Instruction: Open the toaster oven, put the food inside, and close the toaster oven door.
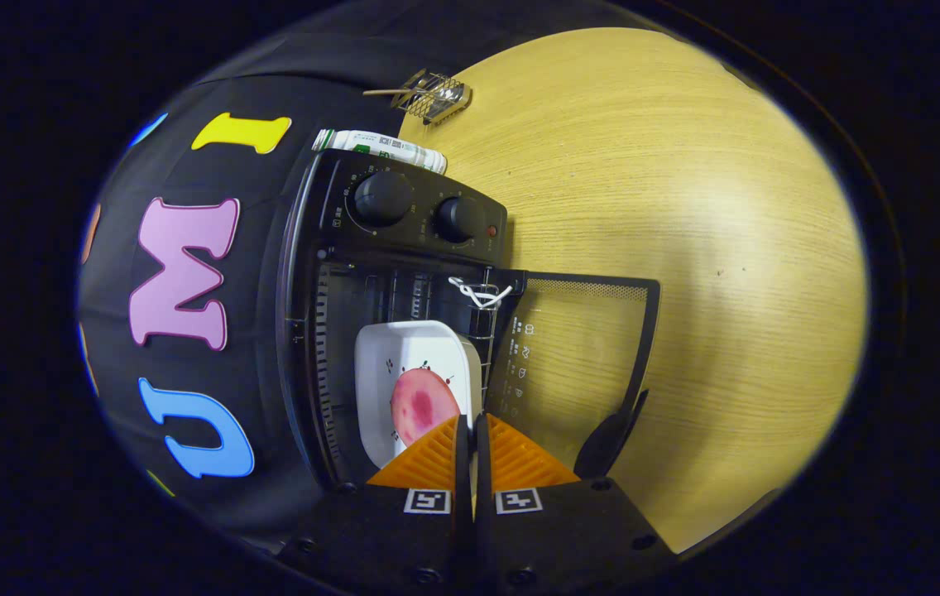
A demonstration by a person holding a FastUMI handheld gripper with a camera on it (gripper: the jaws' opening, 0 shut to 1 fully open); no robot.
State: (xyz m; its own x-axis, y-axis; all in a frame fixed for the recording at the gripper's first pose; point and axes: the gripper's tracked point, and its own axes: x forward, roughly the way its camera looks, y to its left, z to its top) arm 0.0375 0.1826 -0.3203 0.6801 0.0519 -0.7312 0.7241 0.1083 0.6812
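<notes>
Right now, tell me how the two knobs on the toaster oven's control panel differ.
The far knob looks larger than the near knob, though the fisheye may exaggerate this. The near knob sits beside a small red light; the far knob lies toward the panel's other end. Both are dark, round, on the same panel of the toaster oven. The hand-held gripper has its fingers close together at the white dish's rim.

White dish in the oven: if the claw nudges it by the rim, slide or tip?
Probably slides: the white dish looks shallow and flat-based. Its glossy surface looks hard, so likely slippery and chip-prone. The pink food slice lies flat, unlikely to roll. The claw is nearly closed at its rim.
</notes>
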